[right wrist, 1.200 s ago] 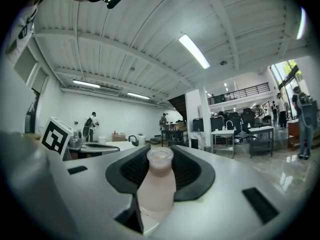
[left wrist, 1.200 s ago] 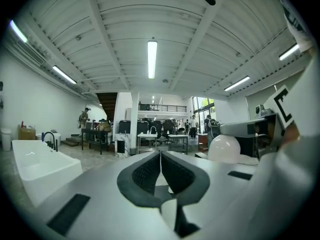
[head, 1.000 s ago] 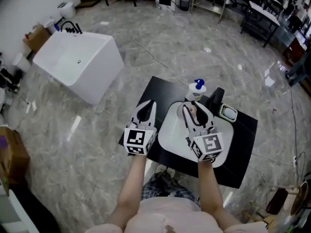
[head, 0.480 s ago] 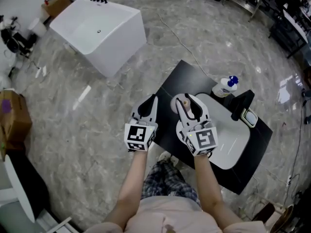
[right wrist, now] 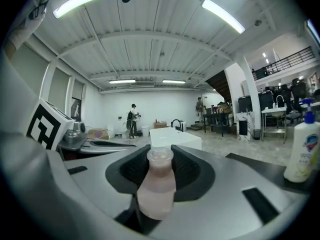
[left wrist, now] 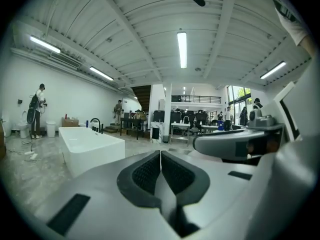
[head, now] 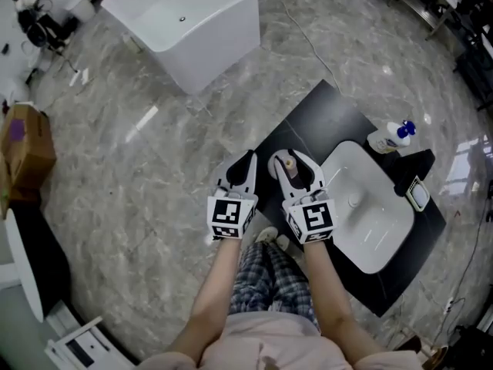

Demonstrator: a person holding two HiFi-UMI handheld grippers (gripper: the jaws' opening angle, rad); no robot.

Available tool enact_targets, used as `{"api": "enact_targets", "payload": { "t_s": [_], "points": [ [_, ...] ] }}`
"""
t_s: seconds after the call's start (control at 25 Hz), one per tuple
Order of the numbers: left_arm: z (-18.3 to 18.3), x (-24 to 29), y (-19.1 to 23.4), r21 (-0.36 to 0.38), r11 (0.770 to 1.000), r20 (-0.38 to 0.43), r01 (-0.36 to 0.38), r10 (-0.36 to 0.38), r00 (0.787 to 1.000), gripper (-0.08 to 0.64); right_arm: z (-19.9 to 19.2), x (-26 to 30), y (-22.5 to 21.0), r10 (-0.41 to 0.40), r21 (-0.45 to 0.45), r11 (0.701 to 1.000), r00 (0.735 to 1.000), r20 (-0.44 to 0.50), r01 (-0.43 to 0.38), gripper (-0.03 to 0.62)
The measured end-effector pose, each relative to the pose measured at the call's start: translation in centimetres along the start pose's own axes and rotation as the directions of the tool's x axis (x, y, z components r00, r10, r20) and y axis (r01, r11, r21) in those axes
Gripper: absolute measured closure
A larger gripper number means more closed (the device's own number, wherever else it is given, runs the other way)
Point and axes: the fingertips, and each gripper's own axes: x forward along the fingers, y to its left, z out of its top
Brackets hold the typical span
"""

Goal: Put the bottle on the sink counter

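In the head view, the small pinkish bottle (head: 289, 163) is pinched upright in the right gripper (head: 290, 159), whose jaws are set partly apart on the bottle's body. It is held over the near left edge of the black sink counter (head: 323, 118). A second ago the same gripper and bottle were seen over the white basin (head: 362, 206), close to the blue-capped soap dispenser (head: 393, 136); now basin and dispenser lie well off to the right. The left gripper (head: 248, 156) is held just beside the right one, over the marble floor (head: 139, 176). The white bathtub (head: 185, 18) is seen at the top of the frame.

In the left gripper view, the jaws are pressed together with nothing between them. The bathtub is seen ahead, and the right gripper is seen at the right edge.

In the right gripper view, the bottle is gripped between the ribbed pads, cap up, and the dispenser stands on the counter at the far right.

The bottle is judged not yet set down. A bare stretch of counter has been brought under it, so lowering and release appear to be what is left.
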Motion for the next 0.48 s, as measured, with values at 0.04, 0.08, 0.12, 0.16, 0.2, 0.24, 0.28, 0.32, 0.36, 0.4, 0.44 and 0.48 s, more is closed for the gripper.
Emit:
{"api": "enact_targets", "payload": {
  "t_s": [0.04, 0.08, 0.12, 0.16, 0.2, 0.24, 0.28, 0.32, 0.36, 0.4, 0.44, 0.48],
  "points": [
    [-0.6, -0.1, 0.1, -0.002, 1.000, -0.003, -0.005, 0.005, 1.000, 0.531, -0.6, 0.3, 0.4, 0.008, -0.004, 1.000, 1.000, -0.008, -0.009, 0.448],
    [-1.2, -0.3, 0.2, -0.003, 1.000, -0.007, -0.008, 0.008, 1.000, 0.531, -1.2, 0.5, 0.7, 0.016, -0.007, 1.000, 1.000, -0.017, -0.016, 0.448],
    [-1.8, -0.4, 0.2, -0.005, 1.000, -0.010, -0.012, 0.012, 1.000, 0.531, -1.8, 0.8, 1.0, 0.023, -0.011, 1.000, 0.999, -0.027, -0.023, 0.448],
    [-2.2, -0.5, 0.2, -0.007, 1.000, -0.012, -0.018, 0.017, 1.000, 0.531, -2.5, 1.0, 1.3, 0.030, -0.015, 0.999, 0.999, -0.037, -0.031, 0.448],
    [-2.7, -0.6, 0.3, -0.006, 1.000, -0.014, -0.024, 0.024, 1.000, 0.531, -3.1, 1.3, 1.6, 0.037, -0.020, 0.999, 0.998, -0.046, -0.038, 0.448],
    [-3.2, -0.7, 0.4, -0.004, 1.000, -0.017, -0.031, 0.031, 0.999, 0.531, -3.6, 1.5, 1.9, 0.043, -0.024, 0.999, 0.998, -0.054, -0.045, 0.449],
    [-3.7, -0.8, 0.5, 0.000, 0.999, -0.020, -0.039, 0.039, 0.999, 0.531, -4.0, 1.7, 2.1, 0.048, -0.026, 0.998, 0.997, -0.060, -0.049, 0.448],
    [-4.2, -0.8, 0.7, 0.001, 0.999, -0.023, -0.045, 0.045, 0.999, 0.531, -4.4, 1.9, 2.4, 0.051, -0.026, 0.998, 0.997, -0.064, -0.053, 0.448],
    [-4.7, -0.9, 0.9, 0.000, 0.999, -0.026, -0.051, 0.051, 0.998, 0.531, -4.8, 2.2, 2.6, 0.054, -0.027, 0.998, 0.996, -0.067, -0.056, 0.448],
    [-5.1, -0.9, 1.1, -0.005, 0.999, -0.028, -0.054, 0.054, 0.998, 0.531, -5.2, 2.4, 2.8, 0.058, -0.028, 0.998, 0.996, -0.071, -0.060, 0.448],
    [-5.5, -1.0, 1.2, -0.009, 0.998, -0.030, -0.057, 0.057, 0.998, 0.531, -5.6, 2.7, 3.0, 0.063, -0.030, 0.997, 0.995, -0.077, -0.065, 0.448],
    [-5.8, -1.1, 1.3, -0.014, 0.998, -0.032, -0.059, 0.059, 0.998, 0.531, -6.0, 2.8, 3.2, 0.068, -0.034, 0.997, 0.994, -0.083, -0.071, 0.448]
  ]
}}
